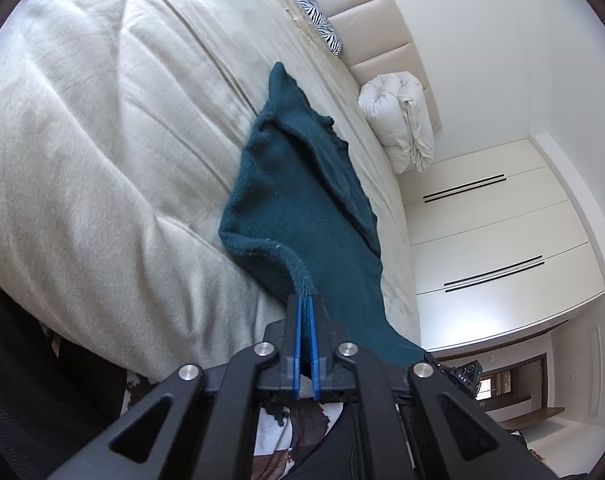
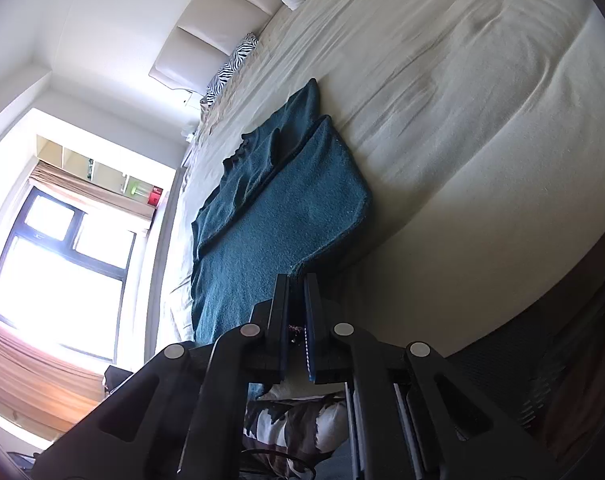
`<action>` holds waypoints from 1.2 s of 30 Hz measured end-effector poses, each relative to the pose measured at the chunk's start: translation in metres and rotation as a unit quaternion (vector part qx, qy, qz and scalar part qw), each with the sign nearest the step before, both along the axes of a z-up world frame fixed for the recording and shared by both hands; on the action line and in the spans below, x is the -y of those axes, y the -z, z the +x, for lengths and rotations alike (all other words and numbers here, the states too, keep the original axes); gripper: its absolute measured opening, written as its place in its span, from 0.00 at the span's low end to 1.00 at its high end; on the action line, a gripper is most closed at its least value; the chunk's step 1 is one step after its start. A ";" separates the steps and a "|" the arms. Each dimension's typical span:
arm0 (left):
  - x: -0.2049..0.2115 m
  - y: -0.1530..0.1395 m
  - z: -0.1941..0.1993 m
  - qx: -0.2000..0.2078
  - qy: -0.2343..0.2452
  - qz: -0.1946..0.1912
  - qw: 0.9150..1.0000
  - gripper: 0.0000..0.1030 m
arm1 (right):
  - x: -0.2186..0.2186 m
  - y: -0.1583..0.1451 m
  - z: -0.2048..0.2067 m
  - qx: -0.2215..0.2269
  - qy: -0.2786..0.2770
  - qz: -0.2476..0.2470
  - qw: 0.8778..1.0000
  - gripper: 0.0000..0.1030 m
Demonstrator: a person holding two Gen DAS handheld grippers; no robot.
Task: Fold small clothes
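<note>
A dark teal knit sweater [image 1: 298, 200] lies on the cream bed cover [image 1: 102, 140], its sleeves folded in over the body. My left gripper [image 1: 305, 298] is shut on one near hem corner of the sweater and lifts it slightly. In the right wrist view the same sweater [image 2: 278, 208] stretches away from me. My right gripper [image 2: 296, 280] is shut on the other near hem corner. The near hem hangs between the two grippers.
A rolled white duvet [image 1: 402, 120] and a zebra-print pillow [image 1: 318, 20] lie by the padded headboard [image 1: 382, 28]. White wardrobe doors [image 1: 482, 240] stand on one side, a bright window [image 2: 58, 264] on the other. A brown-and-white patterned cloth [image 2: 294, 424] lies below the grippers.
</note>
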State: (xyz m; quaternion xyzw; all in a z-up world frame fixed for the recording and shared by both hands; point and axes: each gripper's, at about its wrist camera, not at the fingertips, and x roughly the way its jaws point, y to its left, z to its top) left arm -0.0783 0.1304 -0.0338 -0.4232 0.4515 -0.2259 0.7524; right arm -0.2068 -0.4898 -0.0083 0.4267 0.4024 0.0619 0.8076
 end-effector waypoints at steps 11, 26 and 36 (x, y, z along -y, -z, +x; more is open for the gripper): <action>-0.001 -0.033 -0.001 0.040 -0.004 -0.011 0.999 0.04 | -0.007 -0.013 0.006 0.027 0.001 0.002 1.000 0.06; -0.008 -0.052 0.055 0.067 -0.037 -0.065 0.995 0.04 | -0.024 -0.045 0.056 0.076 -0.007 0.013 0.997 0.06; -0.016 -0.040 0.088 0.044 -0.061 -0.101 0.992 0.04 | -0.007 -0.047 0.098 0.082 0.038 0.018 0.996 0.06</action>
